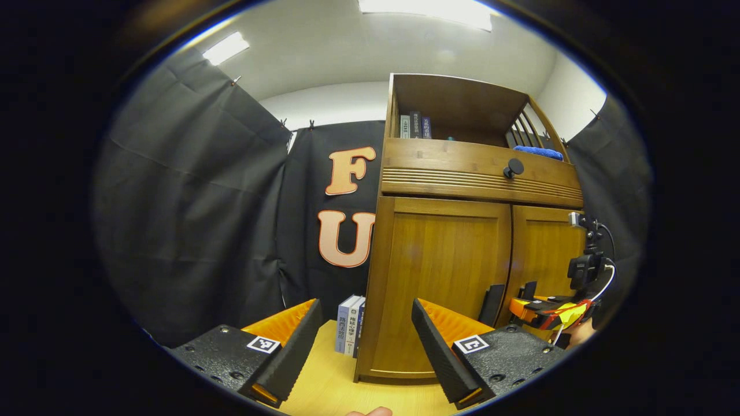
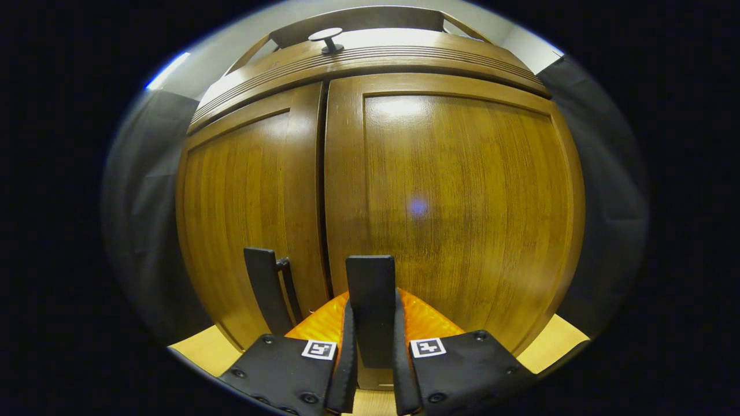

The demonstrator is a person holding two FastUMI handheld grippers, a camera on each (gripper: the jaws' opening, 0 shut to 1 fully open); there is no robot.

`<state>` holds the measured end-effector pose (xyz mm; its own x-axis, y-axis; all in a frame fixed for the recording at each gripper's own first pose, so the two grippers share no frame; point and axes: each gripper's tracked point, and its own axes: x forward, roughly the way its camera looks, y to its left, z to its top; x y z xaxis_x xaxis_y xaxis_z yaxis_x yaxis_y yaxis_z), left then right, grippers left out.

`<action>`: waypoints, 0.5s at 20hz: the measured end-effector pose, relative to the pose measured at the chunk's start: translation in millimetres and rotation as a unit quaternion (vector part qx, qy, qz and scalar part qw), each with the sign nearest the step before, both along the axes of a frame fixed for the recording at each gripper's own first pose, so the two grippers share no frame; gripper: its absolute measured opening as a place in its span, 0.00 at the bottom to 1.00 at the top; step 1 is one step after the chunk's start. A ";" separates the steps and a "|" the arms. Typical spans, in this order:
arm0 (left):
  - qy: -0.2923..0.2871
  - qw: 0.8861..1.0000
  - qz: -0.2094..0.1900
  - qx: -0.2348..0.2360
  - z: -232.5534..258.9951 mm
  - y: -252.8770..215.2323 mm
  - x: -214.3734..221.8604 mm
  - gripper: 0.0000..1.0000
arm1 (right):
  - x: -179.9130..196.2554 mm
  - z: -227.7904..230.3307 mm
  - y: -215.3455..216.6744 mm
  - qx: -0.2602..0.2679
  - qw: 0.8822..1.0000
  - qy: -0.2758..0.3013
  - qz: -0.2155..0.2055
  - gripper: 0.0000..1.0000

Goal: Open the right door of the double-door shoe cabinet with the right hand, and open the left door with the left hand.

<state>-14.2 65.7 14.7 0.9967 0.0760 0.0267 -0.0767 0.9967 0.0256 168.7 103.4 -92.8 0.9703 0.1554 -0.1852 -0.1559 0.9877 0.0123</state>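
Note:
The wooden shoe cabinet has its two doors flush and closed. In the right gripper view, my right gripper (image 2: 372, 315) is shut on the black upright handle (image 2: 370, 277) of the right door (image 2: 462, 196). The left door (image 2: 248, 190) has its own black handle (image 2: 265, 289) just to the left. In the left gripper view, my left gripper (image 1: 367, 315) is open and holds nothing, well short of the left door (image 1: 445, 277) and its handle (image 1: 493, 301). The right gripper (image 1: 535, 306) shows there against the right door (image 1: 546, 254).
Above the doors runs a drawer with a round black knob (image 1: 513, 167). The open shelf on top holds books (image 1: 415, 126) and a blue cloth (image 1: 537, 151). A few books (image 1: 350, 323) stand left of the cabinet on the light wooden surface (image 1: 332, 387).

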 end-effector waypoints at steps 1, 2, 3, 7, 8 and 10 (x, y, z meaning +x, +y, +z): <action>-0.001 1.000 0.001 0.001 1.0 1.9 -2.7 0.98 | -0.7 0.4 -0.1 0.007 1.000 0.004 -0.001 0.33; 0.000 1.000 0.003 0.002 0.9 3.1 -4.3 0.98 | -1.5 0.1 -0.1 0.008 1.000 0.005 -0.001 0.33; 0.002 1.000 0.005 0.003 -1.0 4.0 -7.1 0.98 | -1.6 0.8 -0.4 0.007 1.000 0.005 -0.003 0.38; 0.008 1.000 0.008 0.003 -2.1 7.1 -13.4 0.94 | -21.1 3.1 -4.8 0.000 1.000 0.009 -0.003 0.29; 0.009 1.000 0.008 0.003 -1.9 6.6 -12.8 0.94 | -29.8 4.4 -7.1 0.001 1.000 0.010 0.000 0.33; 0.011 1.000 0.006 0.001 -3.7 3.4 -13.5 0.94 | -46.1 5.6 -12.3 0.002 1.000 0.013 0.008 0.33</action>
<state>-27.7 69.1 11.1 0.9961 0.0881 0.0057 -0.0882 0.9957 0.0298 122.6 91.0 -87.2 0.9627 0.1721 -0.2090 -0.1718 0.9849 0.0197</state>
